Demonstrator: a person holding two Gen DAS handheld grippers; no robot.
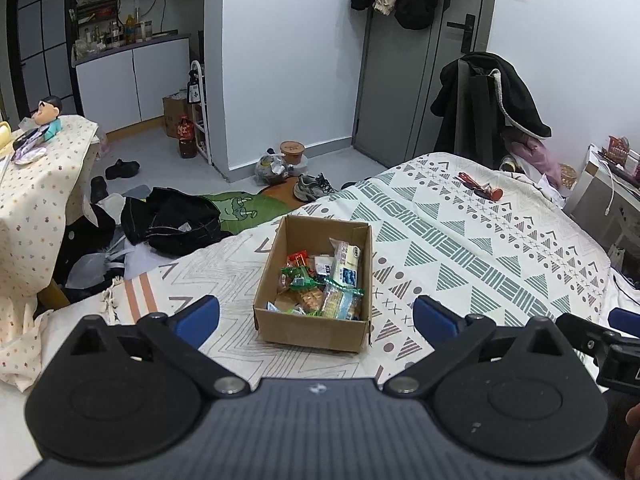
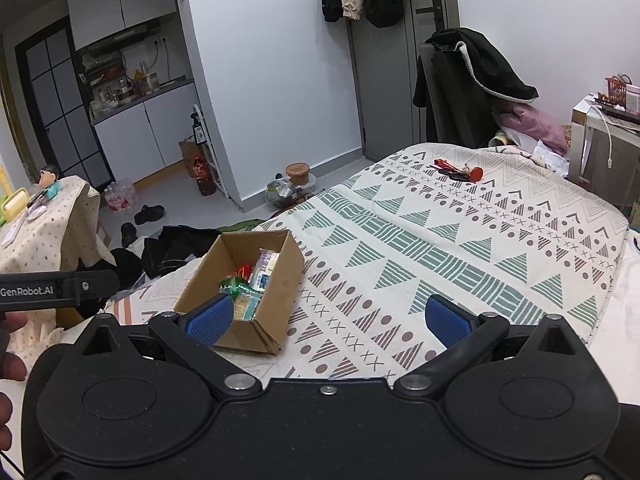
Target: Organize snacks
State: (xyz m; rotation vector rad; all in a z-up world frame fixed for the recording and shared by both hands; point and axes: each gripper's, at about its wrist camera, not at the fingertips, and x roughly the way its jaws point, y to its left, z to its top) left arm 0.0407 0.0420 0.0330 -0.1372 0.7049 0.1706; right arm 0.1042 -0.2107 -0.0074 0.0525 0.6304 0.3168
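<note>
Patterned bedspread [image 1: 460,248] covers the bed and takes up most of both views, broad and bare to the right of the cardboard box [image 1: 316,328], apart from a small cluster of red and dark items [image 1: 480,188] far off near the bed's far end. That box stands open-topped near the bed's left edge, beyond which the spread drops to a floor strewn with dark clothes [image 1: 172,220] and shoes. Inside the box lie the snacks [image 1: 324,280]: wrapped packets in green, red, white and blue, piled loosely below the rim.

Left tool [image 1: 316,316] hangs just in front of the box, its blue pads [image 1: 198,318] spread wide apart with nothing between them, the box's near wall between the two tips in that view. Right tool [image 2: 330,318] is likewise wide apart and empty, over bare spread just right of the box; its left pad [image 2: 212,320] overlaps the box's near corner in the right wrist view, though contact cannot be told. A draped table [image 1: 36,200] stands off the bed's left side.
</note>
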